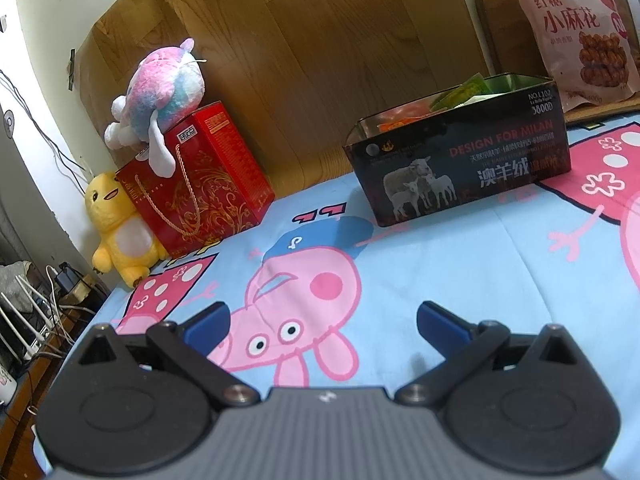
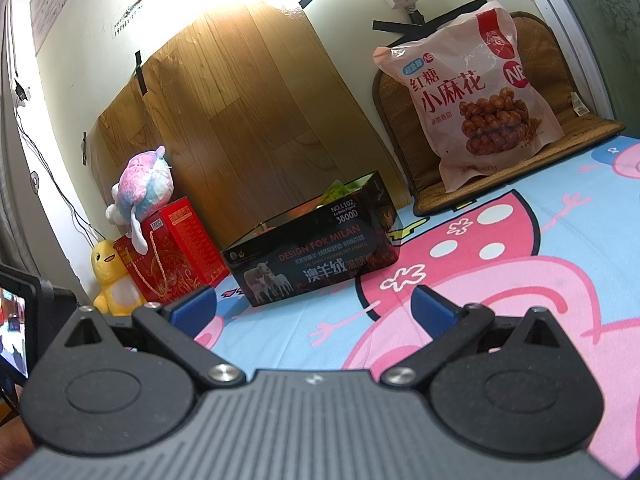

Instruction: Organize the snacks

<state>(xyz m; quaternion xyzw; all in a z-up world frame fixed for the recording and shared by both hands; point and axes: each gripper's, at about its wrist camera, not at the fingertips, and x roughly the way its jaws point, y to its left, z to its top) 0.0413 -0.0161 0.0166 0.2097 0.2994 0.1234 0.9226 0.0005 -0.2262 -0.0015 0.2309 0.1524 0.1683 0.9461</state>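
While both stand idle over the cartoon bedsheet [image 1: 460, 248], left tool [image 1: 323, 322] and right tool [image 2: 314, 306] gape wide, gripping nothing; black box [image 1: 460, 164], lid off, sits mid-bed ahead of both, seemingly the collecting bin, holding orange and green packets [image 1: 464, 94], count unclear; pink snack bag [image 2: 476, 100] leans upright on a woven mat [image 2: 560, 80] behind the box, apart from it, likely next; red gift box [image 1: 200, 176] carries a plush toy [image 1: 160, 96].

Your left gripper [image 1: 323, 326] hovers low over the bedsheet [image 1: 460, 264], jaws spread wide with nothing between the blue fingertips [image 1: 210, 322], level and pointing across the sheet. Your right gripper [image 2: 314, 308] sits in the same pose above that sheet, jaws also wide apart and empty, its fingertips [image 2: 430, 306] clear of the fabric.
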